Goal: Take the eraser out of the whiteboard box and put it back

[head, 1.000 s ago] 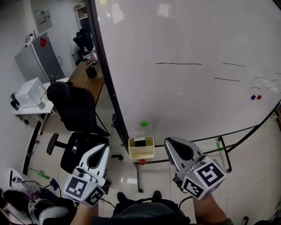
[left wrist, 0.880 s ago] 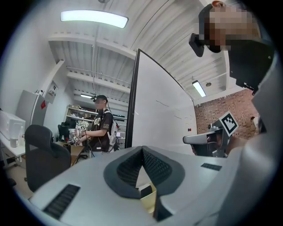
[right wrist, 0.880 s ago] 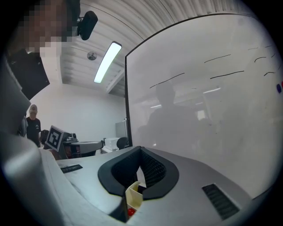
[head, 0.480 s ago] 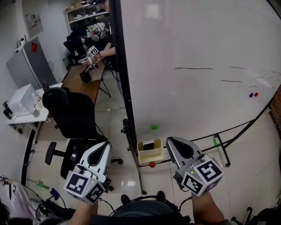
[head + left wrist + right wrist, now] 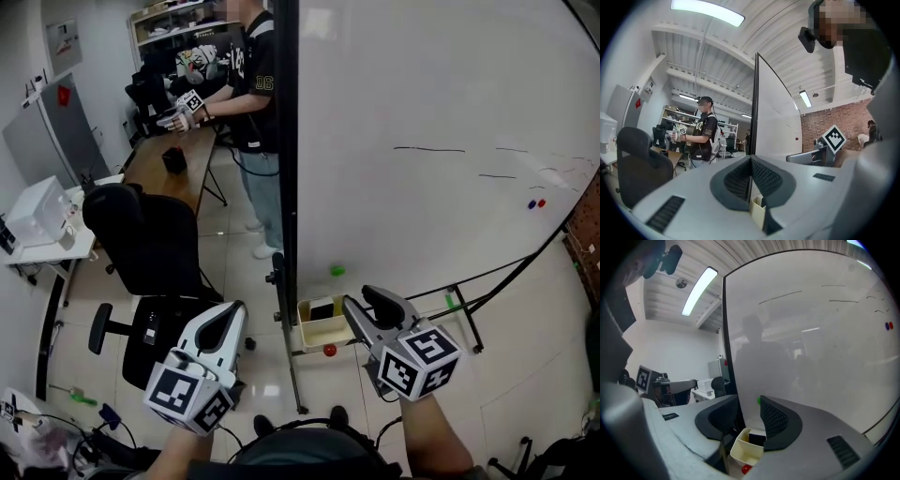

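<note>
Your left tool is clenched and empty. Your right tool is opening with nothing between its jaws. Ahead of its tips, the eraser sits at the far side of the box. The box wall hides its lower part, so its long axis is unclear. The whiteboard stands behind.

No writing here can be read for certain.
White digits on the standing person's dark shirt are too small to read; the whiteboard bears only thin strokes, no words.
</note>
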